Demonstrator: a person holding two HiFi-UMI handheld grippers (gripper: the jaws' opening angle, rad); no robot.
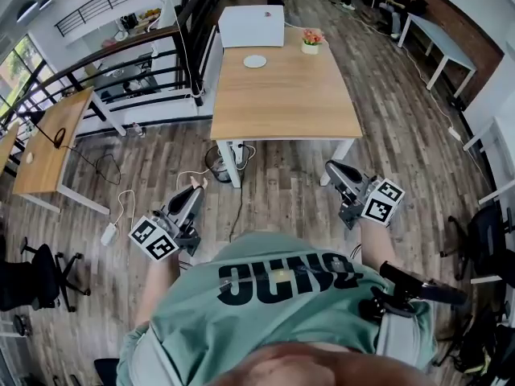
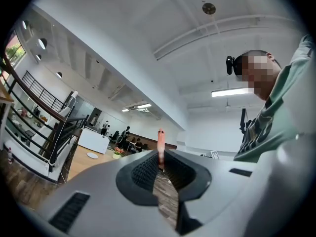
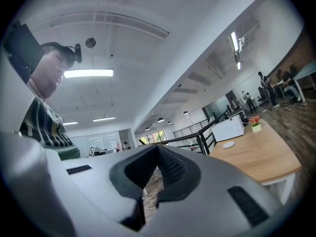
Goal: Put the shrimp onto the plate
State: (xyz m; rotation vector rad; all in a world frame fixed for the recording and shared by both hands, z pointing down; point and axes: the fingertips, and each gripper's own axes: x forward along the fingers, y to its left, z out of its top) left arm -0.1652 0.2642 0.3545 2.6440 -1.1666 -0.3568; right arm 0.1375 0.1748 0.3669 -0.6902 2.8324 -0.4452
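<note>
A thin pink shrimp [image 2: 160, 141] sticks up from the tips of my left gripper [image 2: 161, 157], which is shut on it. In the head view the left gripper [image 1: 195, 191] hangs low over the wooden floor, short of the table's near left corner, with the shrimp [image 1: 204, 182] just showing at its tip. A small white plate [image 1: 254, 61] lies at the far end of the light wooden table [image 1: 286, 103]; the plate [image 2: 92, 155] is far off in the left gripper view too. My right gripper [image 1: 331, 169] is shut and holds nothing, near the table's front right corner.
A white box [image 1: 251, 26] and a small pot of flowers [image 1: 311, 40] stand at the table's far end by the plate. A black railing [image 1: 121, 63] runs to the left. Cables [image 1: 121, 207] trail on the floor. Office chairs [image 1: 44, 276] and other desks stand around.
</note>
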